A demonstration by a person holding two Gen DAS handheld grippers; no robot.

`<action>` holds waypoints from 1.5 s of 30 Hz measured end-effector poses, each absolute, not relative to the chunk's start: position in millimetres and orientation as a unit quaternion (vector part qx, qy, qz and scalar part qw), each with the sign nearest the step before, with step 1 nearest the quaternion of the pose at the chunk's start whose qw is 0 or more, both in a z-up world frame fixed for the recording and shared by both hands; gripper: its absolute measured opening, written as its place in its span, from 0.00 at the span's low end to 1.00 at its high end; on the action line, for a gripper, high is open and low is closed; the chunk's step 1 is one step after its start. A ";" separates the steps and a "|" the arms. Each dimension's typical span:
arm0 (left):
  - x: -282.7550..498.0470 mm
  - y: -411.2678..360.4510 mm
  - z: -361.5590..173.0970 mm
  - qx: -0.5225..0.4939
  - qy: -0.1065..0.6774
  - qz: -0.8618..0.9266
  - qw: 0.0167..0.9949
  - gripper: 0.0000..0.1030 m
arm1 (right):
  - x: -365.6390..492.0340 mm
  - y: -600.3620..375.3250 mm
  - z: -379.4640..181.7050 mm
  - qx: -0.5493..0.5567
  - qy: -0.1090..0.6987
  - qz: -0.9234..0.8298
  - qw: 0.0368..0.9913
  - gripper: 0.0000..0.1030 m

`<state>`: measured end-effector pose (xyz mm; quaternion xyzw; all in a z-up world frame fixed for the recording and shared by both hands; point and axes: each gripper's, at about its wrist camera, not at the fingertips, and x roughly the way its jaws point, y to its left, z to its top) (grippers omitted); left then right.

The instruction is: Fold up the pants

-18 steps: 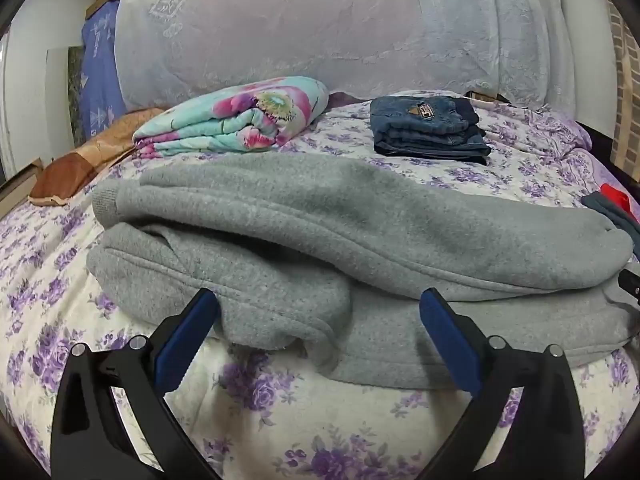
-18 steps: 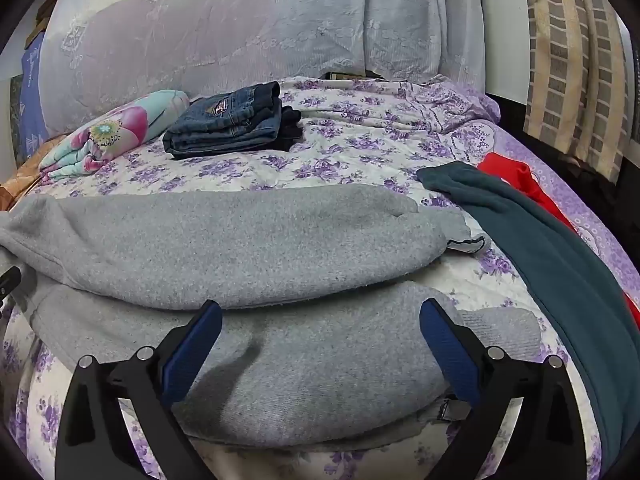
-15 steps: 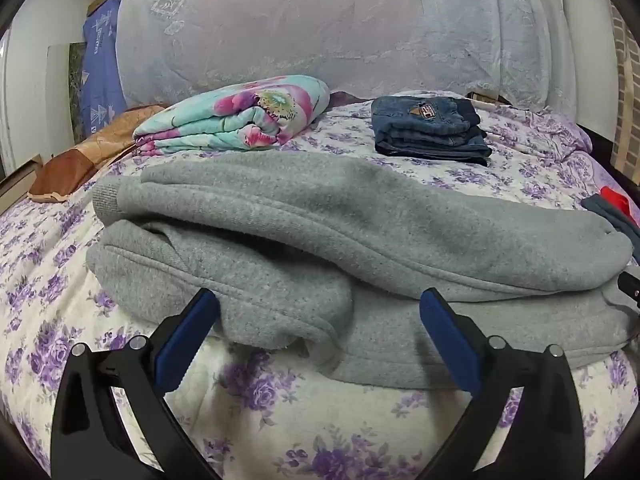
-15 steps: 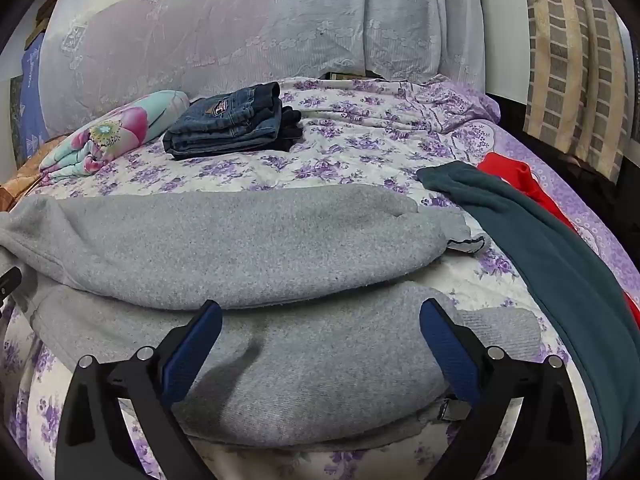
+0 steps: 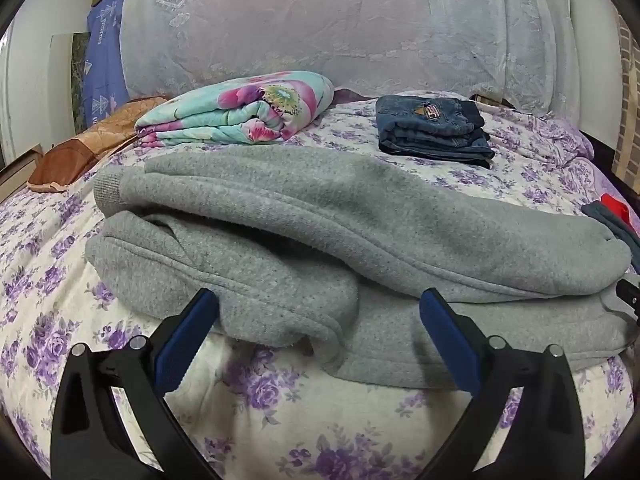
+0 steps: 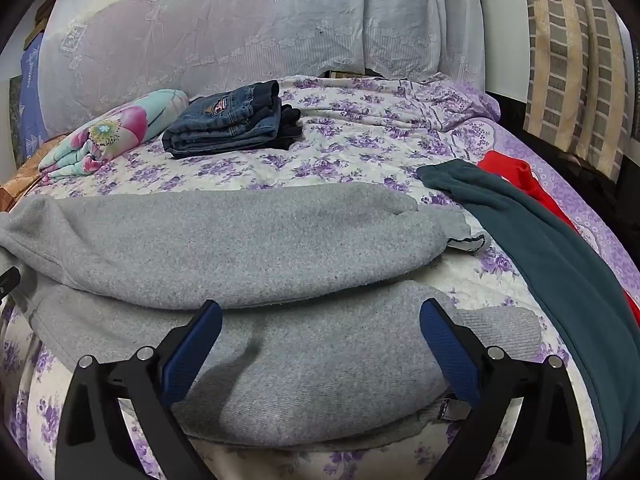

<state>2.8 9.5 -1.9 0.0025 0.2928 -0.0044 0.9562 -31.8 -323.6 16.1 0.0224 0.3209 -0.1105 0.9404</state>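
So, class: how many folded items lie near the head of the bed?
2: a folded floral blanket on the left, folded blue denim jeans right of it; others may be hidden.

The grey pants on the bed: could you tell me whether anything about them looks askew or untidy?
Yes. The grey pants are folded unevenly: the upper leg lies skewed across the lower one, and a small label sticks out at the near edge. Both grippers are open, holding nothing.

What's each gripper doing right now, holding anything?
Left gripper: jaws wide open, holding nothing, above the grey fleece pants.
Right gripper: jaws wide open, holding nothing.
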 end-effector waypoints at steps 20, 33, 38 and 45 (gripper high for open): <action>3.8 14.1 -4.6 -0.011 0.299 -0.005 0.954 0.96 | -31.1 -323.8 16.3 0.023 0.323 -0.110 0.940 0.97; 3.9 15.3 -5.1 -0.015 0.300 -0.006 0.954 0.96 | -30.9 -323.9 16.1 0.023 0.323 -0.110 0.940 0.97; 4.2 16.0 -5.1 -0.016 0.301 -0.006 0.954 0.96 | -31.0 -324.0 16.1 0.023 0.324 -0.110 0.940 0.97; 4.5 16.4 -4.8 -0.016 0.301 -0.006 0.954 0.96 | -31.2 -324.1 16.3 0.024 0.324 -0.110 0.939 0.97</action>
